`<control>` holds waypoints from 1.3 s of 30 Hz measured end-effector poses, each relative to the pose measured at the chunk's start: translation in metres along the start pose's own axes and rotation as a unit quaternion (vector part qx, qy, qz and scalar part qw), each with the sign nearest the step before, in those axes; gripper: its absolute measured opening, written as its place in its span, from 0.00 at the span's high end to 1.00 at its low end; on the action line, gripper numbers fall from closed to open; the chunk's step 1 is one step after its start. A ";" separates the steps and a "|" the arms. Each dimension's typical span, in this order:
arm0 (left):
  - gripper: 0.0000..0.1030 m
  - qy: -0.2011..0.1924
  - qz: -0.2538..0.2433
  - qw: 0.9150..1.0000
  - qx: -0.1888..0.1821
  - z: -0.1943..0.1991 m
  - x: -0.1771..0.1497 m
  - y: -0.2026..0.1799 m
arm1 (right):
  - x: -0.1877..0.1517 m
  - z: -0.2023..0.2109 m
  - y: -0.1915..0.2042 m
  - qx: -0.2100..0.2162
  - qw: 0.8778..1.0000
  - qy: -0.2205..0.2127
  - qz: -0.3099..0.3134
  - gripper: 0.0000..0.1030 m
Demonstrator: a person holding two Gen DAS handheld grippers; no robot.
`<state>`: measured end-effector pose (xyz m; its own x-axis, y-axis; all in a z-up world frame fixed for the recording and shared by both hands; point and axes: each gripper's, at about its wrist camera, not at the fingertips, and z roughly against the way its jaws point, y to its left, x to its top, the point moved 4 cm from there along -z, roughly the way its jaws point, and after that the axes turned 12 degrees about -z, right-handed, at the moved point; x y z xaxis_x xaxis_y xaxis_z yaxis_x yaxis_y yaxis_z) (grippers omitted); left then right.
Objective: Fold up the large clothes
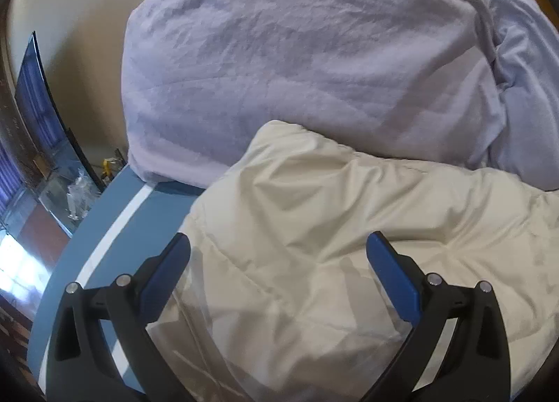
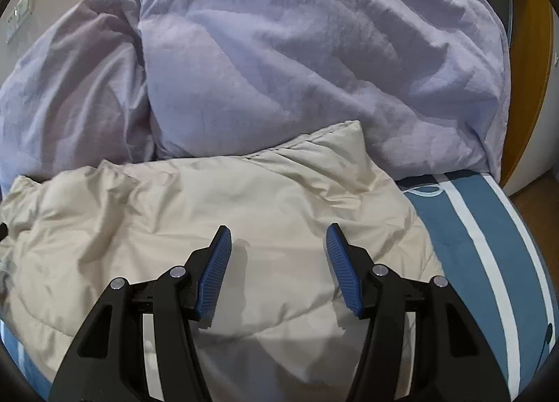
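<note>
Leftmost in our left wrist view, we see a dark screen [image 1: 45, 112] leaning by the wall, with clear clutter [image 1: 78, 195] on a ledge below it. Next comes the blue bedsheet with a white stripe [image 1: 118, 223], then our left gripper [image 1: 277, 255], its blue-padded fingers spread wide and holding nothing, hovering over the cream puffer jacket [image 1: 332, 227]. The jacket lies rumpled on the bed, its far edge pressed against a lavender pillow [image 1: 297, 63] that blocks the headboard end.

Turning to the right wrist view, a wall switch plate [image 2: 21, 14] shows at far left, which the other camera misses. A second lavender pillow [image 2: 70, 87] sits left of the bigger one [image 2: 314, 63]. Our right gripper [image 2: 278, 239] also stands apart, empty, above the jacket [image 2: 209, 199]. Right of it the striped sheet [image 2: 489, 244] runs bare, carrying a thin white cord loop [image 2: 424, 190], and a wooden door frame [image 2: 534, 52] closes the right edge.
</note>
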<state>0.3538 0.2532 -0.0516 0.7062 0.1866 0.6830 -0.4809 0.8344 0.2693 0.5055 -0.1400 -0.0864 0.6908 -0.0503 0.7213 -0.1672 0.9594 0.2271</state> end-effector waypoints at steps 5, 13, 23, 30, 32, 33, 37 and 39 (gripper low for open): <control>0.02 0.010 -0.011 0.999 0.030 -0.016 -0.006 0.001 | -0.002 -0.018 -0.001 -0.013 1.000 -0.001 0.004 0.42; 0.02 0.025 -0.008 0.999 0.034 -0.035 -0.014 0.005 | -0.007 -0.035 -0.006 -0.020 1.000 0.006 0.003 0.40; 0.02 0.024 -0.004 0.999 0.025 -0.050 -0.018 0.010 | -0.012 -0.044 -0.005 -0.029 1.000 0.009 0.009 0.39; 0.02 0.022 -0.003 0.999 0.025 -0.051 -0.020 0.003 | -0.014 -0.048 -0.005 -0.029 0.999 0.007 0.012 0.38; 0.02 0.023 0.001 1.000 0.021 -0.054 -0.020 0.004 | -0.014 -0.050 -0.006 -0.030 0.999 0.011 0.013 0.38; 0.02 0.024 0.003 1.000 0.019 -0.055 -0.021 0.004 | -0.014 -0.053 -0.007 -0.030 0.999 0.015 0.012 0.38; 0.02 0.024 0.005 1.000 0.017 -0.055 -0.020 0.003 | -0.012 -0.058 -0.007 -0.035 0.999 0.025 0.011 0.38; 0.02 0.029 -0.001 0.999 0.019 -0.053 -0.019 0.005 | -0.008 -0.058 -0.006 -0.043 0.998 0.038 0.012 0.38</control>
<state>0.3656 0.2814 -0.0997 0.7362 0.2157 0.6414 -0.4980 0.8145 0.2977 0.5416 -0.1297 -0.1314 0.7395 -0.0085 0.6731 -0.1260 0.9805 0.1508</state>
